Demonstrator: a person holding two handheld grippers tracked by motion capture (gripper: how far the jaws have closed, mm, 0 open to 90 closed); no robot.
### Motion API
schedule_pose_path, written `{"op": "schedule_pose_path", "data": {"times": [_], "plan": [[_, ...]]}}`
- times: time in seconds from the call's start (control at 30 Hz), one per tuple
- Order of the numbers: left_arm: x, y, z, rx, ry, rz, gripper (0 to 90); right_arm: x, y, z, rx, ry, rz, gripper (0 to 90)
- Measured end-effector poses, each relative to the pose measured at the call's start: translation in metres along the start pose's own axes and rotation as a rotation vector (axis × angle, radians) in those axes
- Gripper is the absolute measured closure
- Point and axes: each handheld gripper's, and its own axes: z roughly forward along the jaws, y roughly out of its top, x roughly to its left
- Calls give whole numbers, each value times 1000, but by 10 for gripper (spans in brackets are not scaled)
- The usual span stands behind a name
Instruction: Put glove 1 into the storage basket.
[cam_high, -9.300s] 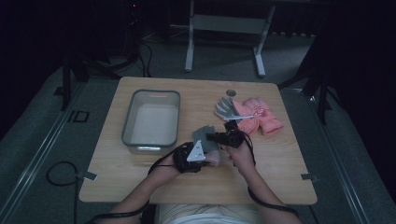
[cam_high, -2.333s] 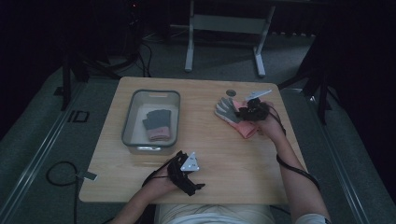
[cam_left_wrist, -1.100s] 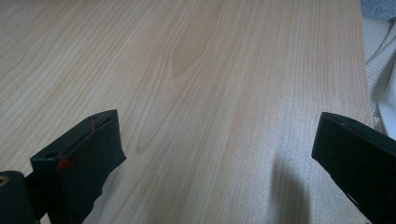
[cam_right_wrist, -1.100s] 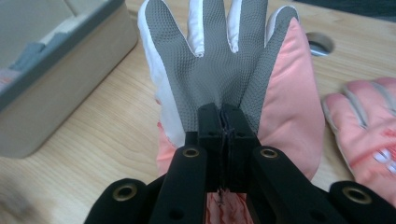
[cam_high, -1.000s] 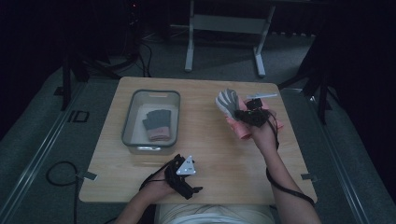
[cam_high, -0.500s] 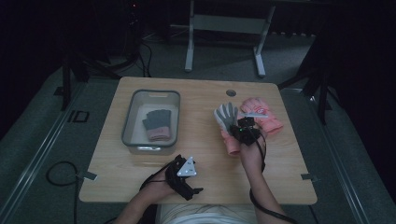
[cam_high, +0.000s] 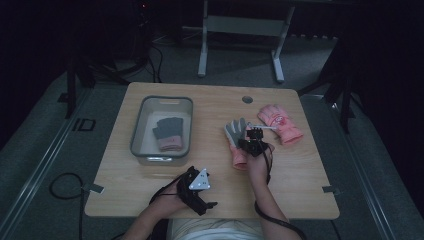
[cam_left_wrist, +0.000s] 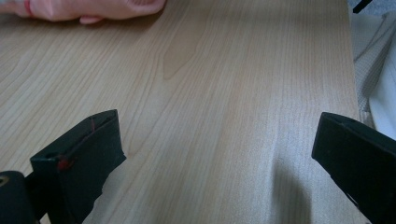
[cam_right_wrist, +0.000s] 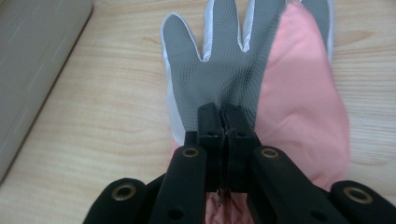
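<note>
Right hand-held gripper (cam_right_wrist: 225, 122) clamped on grey-palmed pink glove (cam_right_wrist: 261, 79), glove fingers pointing away.

Items counted from the high view: one wooden table (cam_high: 300, 190); one grey bin (cam_high: 162, 102) on it; three gloves in all. Of these, one dark glove (cam_high: 168, 132) lies inside the bin, one grey-palmed pink glove (cam_high: 236, 135) lies on the table right of the bin, and one pink glove (cam_high: 280, 122) lies further right. Grippers: two, the left gripper (cam_high: 210, 204) and the right gripper (cam_high: 255, 136). One round hole (cam_high: 247, 99) near the table's far edge
</note>
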Motion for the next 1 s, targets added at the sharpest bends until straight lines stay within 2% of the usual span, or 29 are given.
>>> {"op": "schedule_pose_path", "data": {"times": [0.03, 0.13, 0.27, 0.37, 0.47, 0.53, 0.6, 0.63, 0.7, 0.8, 0.9, 0.93, 0.97, 1.0], "plan": [[0, 0, 0, -2, 0, -1, 15, 1, -1, 4, -1, 3, 10, 853], [-1, 0, 0, 0, 1, 4, 15, 4, -1, 14, 11, -10, 1, 822], [-1, 0, 0, -1, -2, 7, 14, 5, -2, 15, -1, -19, 6, 799], [-2, -1, 0, -1, -2, 8, 14, 7, 0, 10, -16, -8, 5, 728], [-1, -1, 0, 0, -4, 13, 14, 10, 5, -4, -52, 27, -23, 675], [0, -1, 0, 3, -4, 16, 14, 11, 9, -16, -81, 70, -54, 665], [0, -1, -1, -6, -8, 10, 15, 10, 15, -29, -113, 123, -126, 617], [0, -1, -1, -3, -6, 9, 14, 7, 19, -36, -115, 124, -174, 610], [-1, -1, -1, 2, -4, 13, 15, -3, 23, -45, -131, 130, -226, 595], [-1, 0, 1, 6, 0, 21, 15, -23, 30, -53, -124, 114, -269, 584], [0, -1, 1, 18, 6, 33, 15, -48, 39, -60, -136, 166, -301, 566], [0, -1, 1, 18, 6, 33, 15, -48, 39, -60, -136, 166, -301, 566], [0, -1, 1, 15, 6, 27, 15, -56, 42, -62, -144, 177, -315, 568], [1, -1, 1, 17, 8, 28, 15, -70, 47, -66, -137, 159, -341, 580]]}}
